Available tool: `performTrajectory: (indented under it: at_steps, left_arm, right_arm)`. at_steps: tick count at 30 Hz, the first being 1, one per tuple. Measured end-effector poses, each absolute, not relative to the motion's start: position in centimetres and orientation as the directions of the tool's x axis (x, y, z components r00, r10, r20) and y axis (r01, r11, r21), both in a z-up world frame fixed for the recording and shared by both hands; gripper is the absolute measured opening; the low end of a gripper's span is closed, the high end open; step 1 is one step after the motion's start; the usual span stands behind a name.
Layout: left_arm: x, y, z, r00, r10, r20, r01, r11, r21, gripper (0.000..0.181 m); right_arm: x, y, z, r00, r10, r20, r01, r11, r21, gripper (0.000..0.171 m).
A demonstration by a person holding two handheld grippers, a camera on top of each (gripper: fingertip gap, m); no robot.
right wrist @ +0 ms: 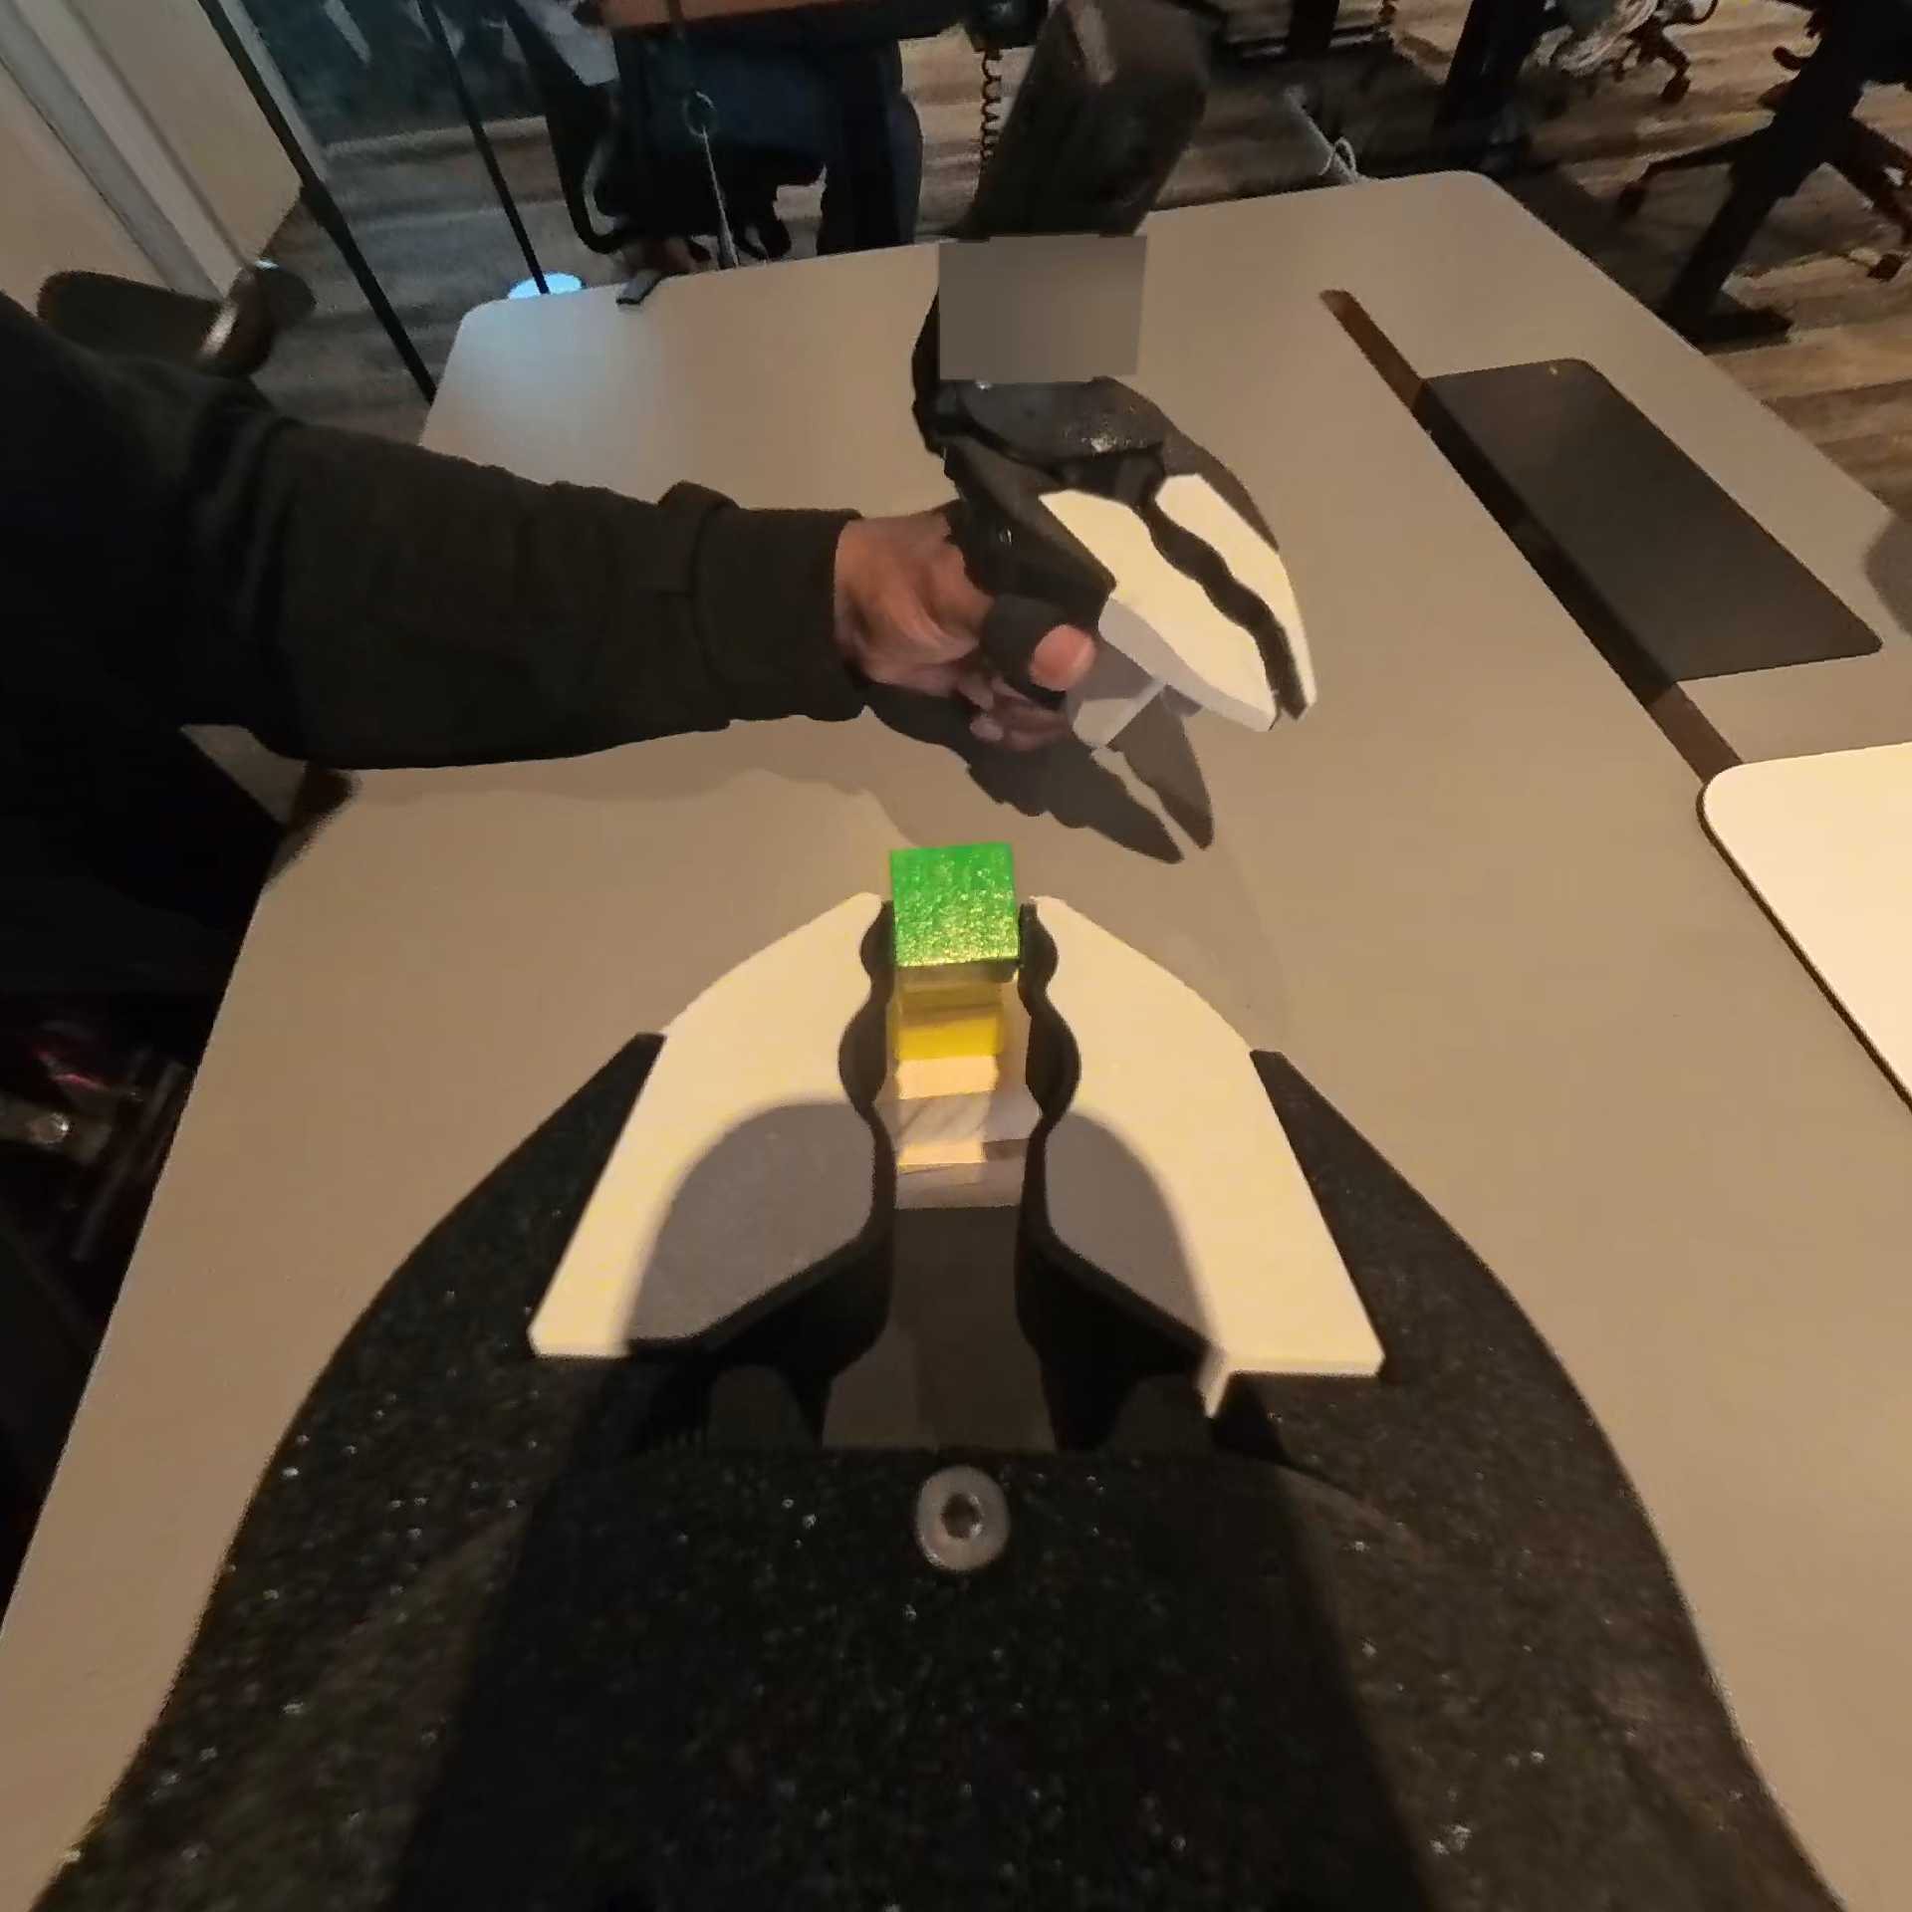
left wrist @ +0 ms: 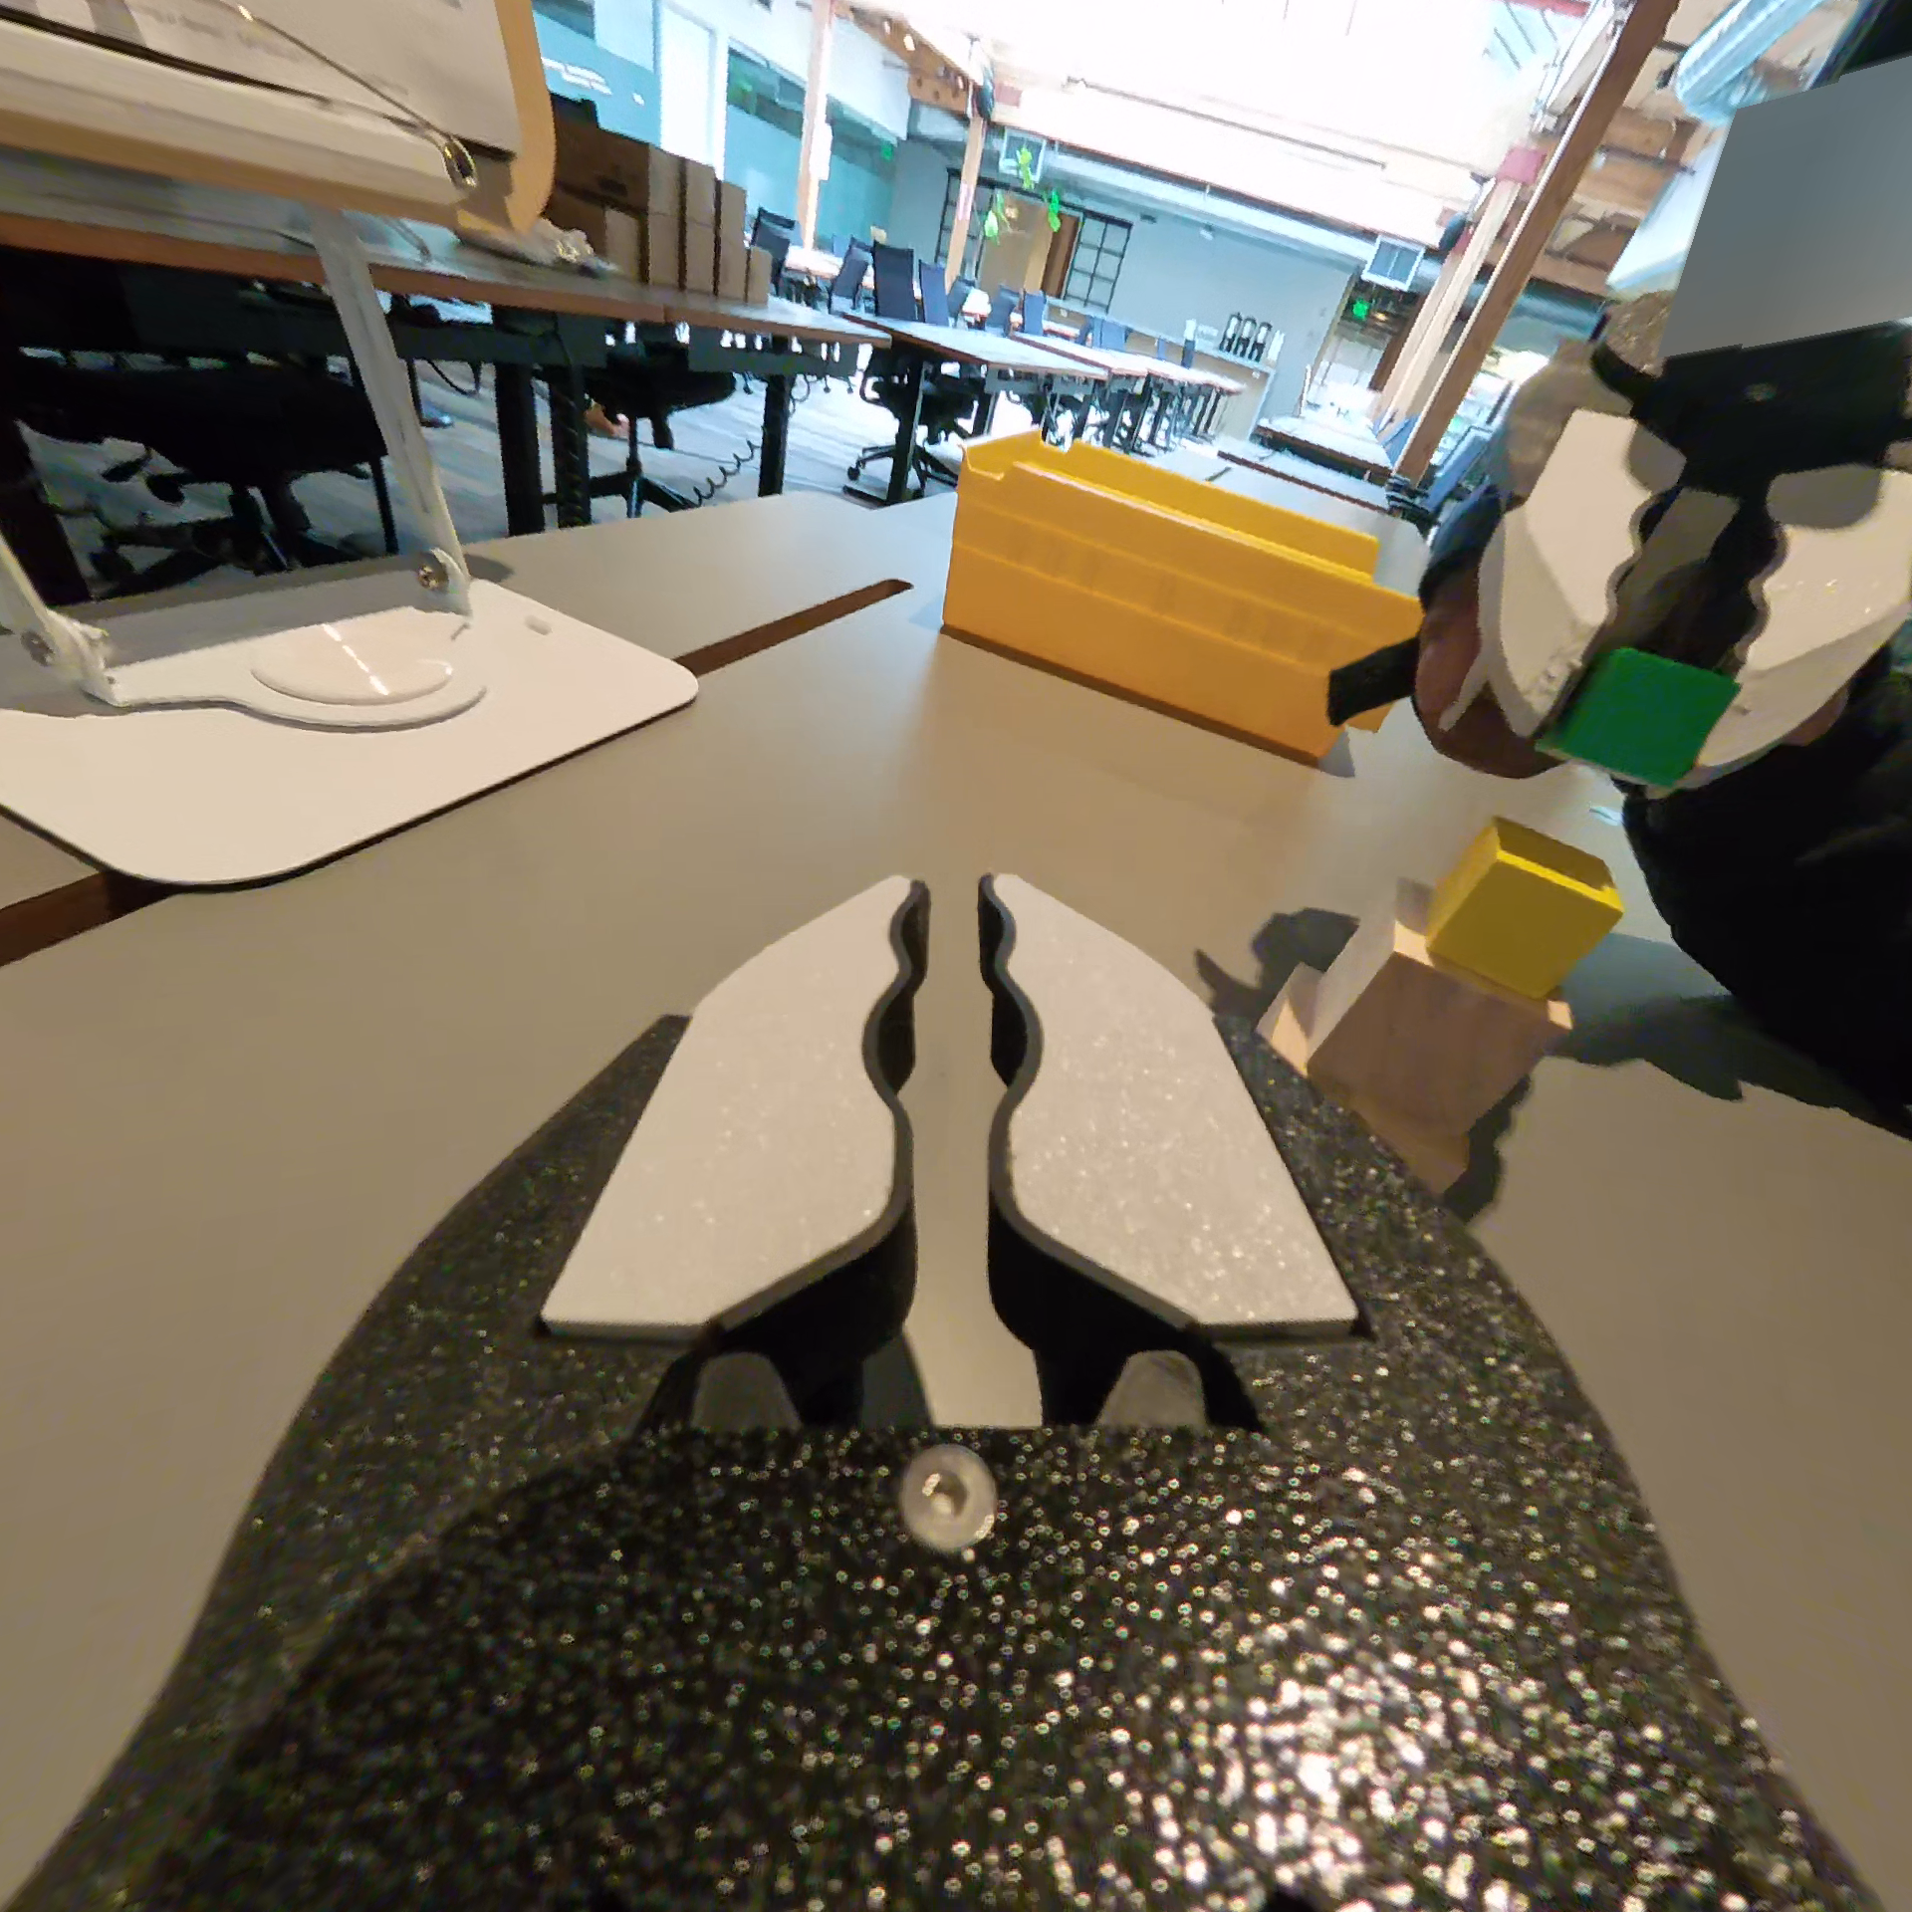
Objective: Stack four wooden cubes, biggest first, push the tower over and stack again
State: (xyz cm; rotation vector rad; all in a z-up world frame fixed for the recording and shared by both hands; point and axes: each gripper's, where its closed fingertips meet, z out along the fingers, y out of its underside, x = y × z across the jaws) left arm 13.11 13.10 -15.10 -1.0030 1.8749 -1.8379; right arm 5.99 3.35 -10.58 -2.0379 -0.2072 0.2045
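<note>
My right gripper (right wrist: 954, 910) is shut on a small green cube (right wrist: 952, 916) and holds it in the air above the stack. Below it, between the fingers, a yellow cube (right wrist: 947, 1035) sits on plain wooden cubes (right wrist: 947, 1133). The left wrist view shows the same at the right: the right gripper (left wrist: 1645, 714) with the green cube (left wrist: 1640, 724) above the yellow cube (left wrist: 1521, 905), which rests on a wooden cube (left wrist: 1433, 1045) that sits on a larger wooden one. My left gripper (left wrist: 952, 890) is shut and empty, left of the stack, low over the grey table (left wrist: 621, 983). It also shows in the right wrist view (right wrist: 1273, 704).
A yellow bin (left wrist: 1159, 579) stands on the table behind the stack. A white stand base (left wrist: 310, 724) lies at the far left. A black mat (right wrist: 1635, 517) and a white pad (right wrist: 1821, 879) lie at the right. A person's dark sleeve (right wrist: 362, 590) reaches over the table edge.
</note>
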Motion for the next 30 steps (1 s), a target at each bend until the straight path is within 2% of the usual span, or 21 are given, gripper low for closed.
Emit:
performTrajectory:
  at_steps: [30]
  left_arm:
    - [12.8, 12.2, -15.6, -0.723, -0.664, 0.193, -0.250, -0.010, -0.968, 0.009]
  right_arm:
    - [5.4, 3.9, -12.5, 0.970, 0.242, -0.015, 0.130, -0.571, -0.811, 0.023]
